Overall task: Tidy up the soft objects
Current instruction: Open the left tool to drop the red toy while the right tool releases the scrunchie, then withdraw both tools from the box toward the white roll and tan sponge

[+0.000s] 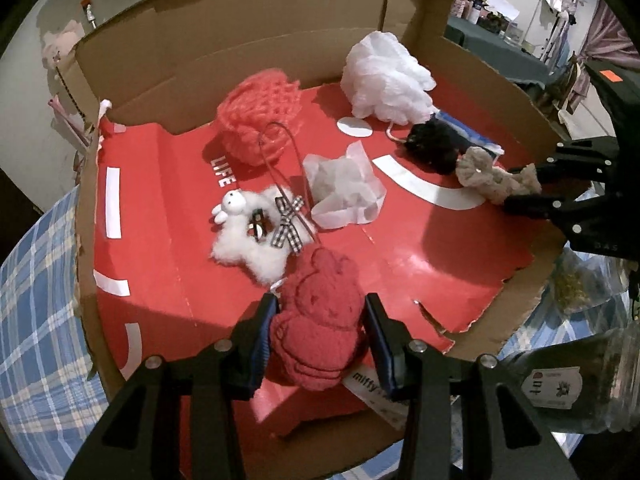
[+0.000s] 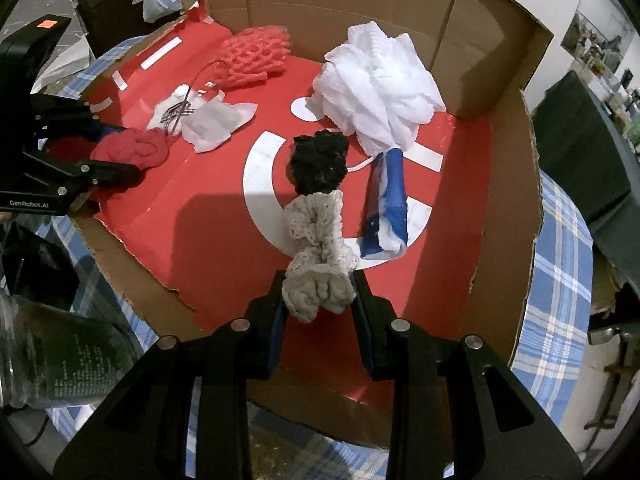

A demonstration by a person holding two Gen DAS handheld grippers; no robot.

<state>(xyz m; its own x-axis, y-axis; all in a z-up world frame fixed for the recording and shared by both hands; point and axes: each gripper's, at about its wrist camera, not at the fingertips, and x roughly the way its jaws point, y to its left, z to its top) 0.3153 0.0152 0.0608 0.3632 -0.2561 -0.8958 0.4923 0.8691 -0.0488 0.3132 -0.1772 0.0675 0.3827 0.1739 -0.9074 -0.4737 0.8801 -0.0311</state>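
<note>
My left gripper (image 1: 320, 332) is shut on a red plush bear-shaped toy (image 1: 318, 320) at the near edge of the red cardboard sheet (image 1: 400, 248); it also shows in the right wrist view (image 2: 128, 152). My right gripper (image 2: 320, 308) is shut on a beige crocheted scrunchie (image 2: 318, 256), also seen in the left wrist view (image 1: 496, 178). On the sheet lie a white fluffy alpaca toy (image 1: 248, 240), a coral net sponge (image 1: 260, 114), a white mesh bath puff (image 1: 386, 76), a black scrunchie (image 2: 318, 162), a white tissue-like pouch (image 1: 344, 188) and a blue-white packet (image 2: 386, 204).
The sheet lies in an opened cardboard box (image 2: 500, 184) with raised back walls, on a blue plaid tablecloth (image 1: 36, 300). A glass jar (image 1: 580, 380) stands at the box's near corner, also in the right wrist view (image 2: 60, 360).
</note>
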